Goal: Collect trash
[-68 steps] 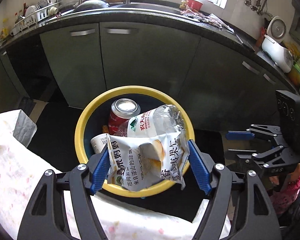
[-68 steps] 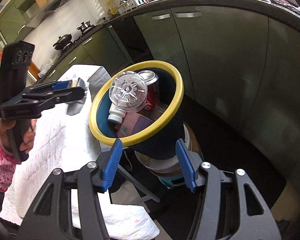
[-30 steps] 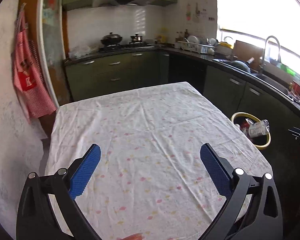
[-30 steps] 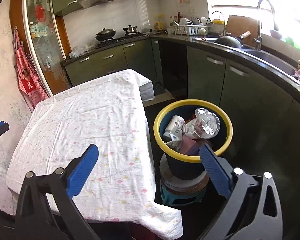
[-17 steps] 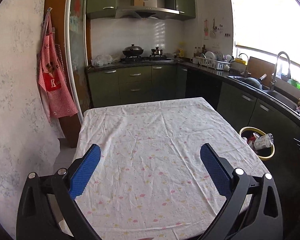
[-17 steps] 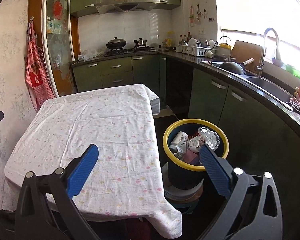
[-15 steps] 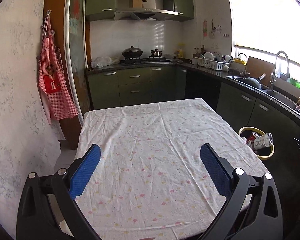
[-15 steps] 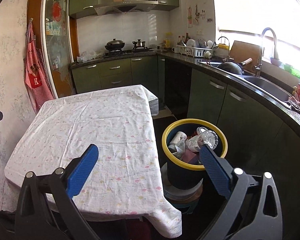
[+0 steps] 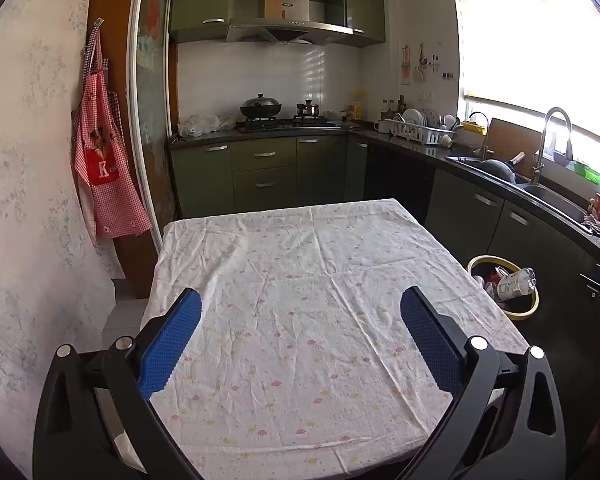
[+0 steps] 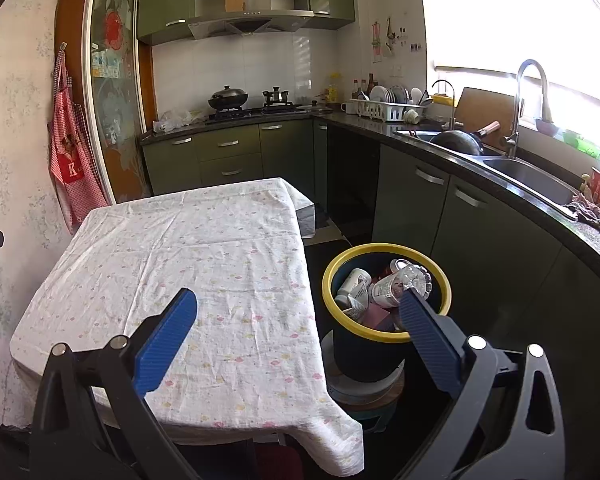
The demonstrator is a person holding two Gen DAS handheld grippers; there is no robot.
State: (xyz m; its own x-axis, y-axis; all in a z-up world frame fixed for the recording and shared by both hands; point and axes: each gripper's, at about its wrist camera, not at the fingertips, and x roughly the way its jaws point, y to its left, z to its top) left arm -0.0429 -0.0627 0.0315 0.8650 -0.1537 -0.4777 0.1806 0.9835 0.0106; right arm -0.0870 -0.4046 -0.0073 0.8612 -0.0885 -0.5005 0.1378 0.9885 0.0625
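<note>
Yellow-rimmed bin (image 10: 386, 330) full w/ trash; L gripper (image 9: 300, 312), R gripper (image 10: 298, 314) both spread, empty.

left gripper (image 9: 300, 316): was clamped on a crumpled snack bag over the bin — now spread wide, empty, facing the table (image 9: 300, 300)
snack bag: gone from the fingers
right gripper (image 10: 296, 312): pulled back from the bin (image 10: 384, 334) — spread wider
</note>
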